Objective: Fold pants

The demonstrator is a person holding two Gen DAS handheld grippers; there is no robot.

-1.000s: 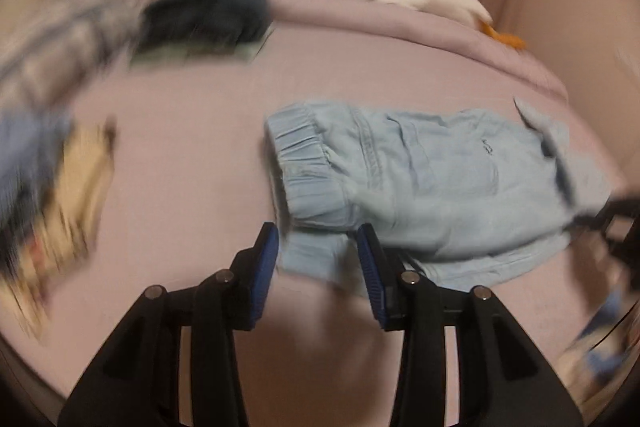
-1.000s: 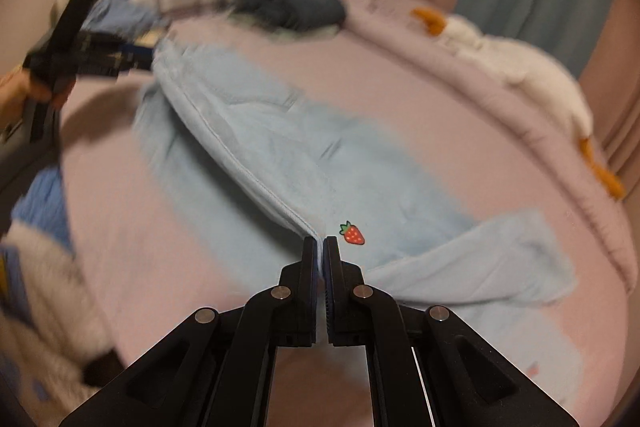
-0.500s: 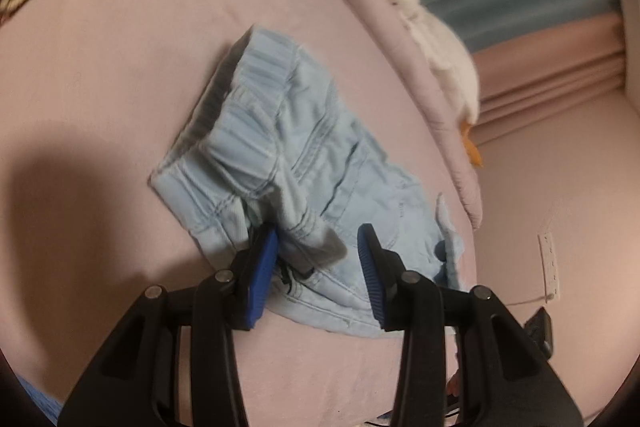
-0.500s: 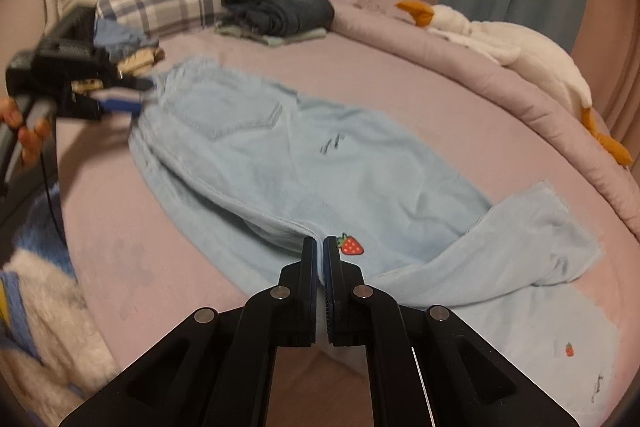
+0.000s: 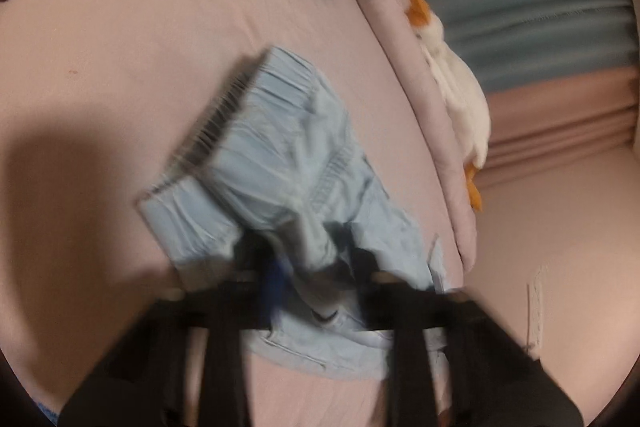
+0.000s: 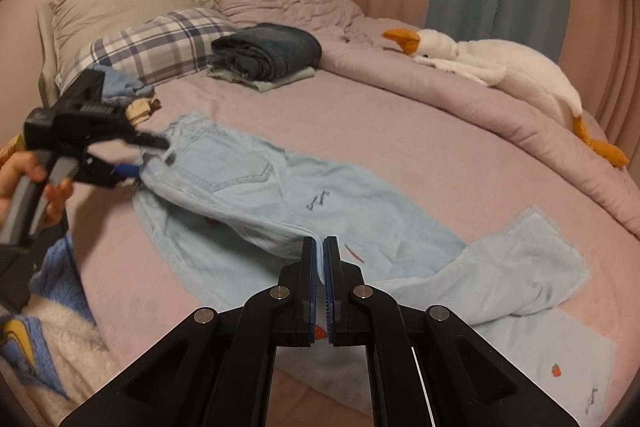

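Light blue pants [image 6: 280,195] lie spread across the pink bed, the legs running to the right. My right gripper [image 6: 319,247] is shut on the pants' side edge near the middle. My left gripper [image 6: 154,155] is at the waistband end, its jaws around the fabric with a gap still between them. In the blurred left wrist view the elastic waistband [image 5: 256,131] lies ahead and my left gripper [image 5: 312,267] straddles a bunch of pants fabric.
Folded dark jeans on a green garment [image 6: 268,51] lie at the bed's head beside a plaid pillow [image 6: 156,47]. A white goose plush [image 6: 500,71] lies on the rolled duvet at the right. More clothes [image 6: 44,339] pile at the left.
My left gripper has pushed in over the waistband and its view is blurred by motion. My right gripper stays shut on the pants edge, which has risen a little.
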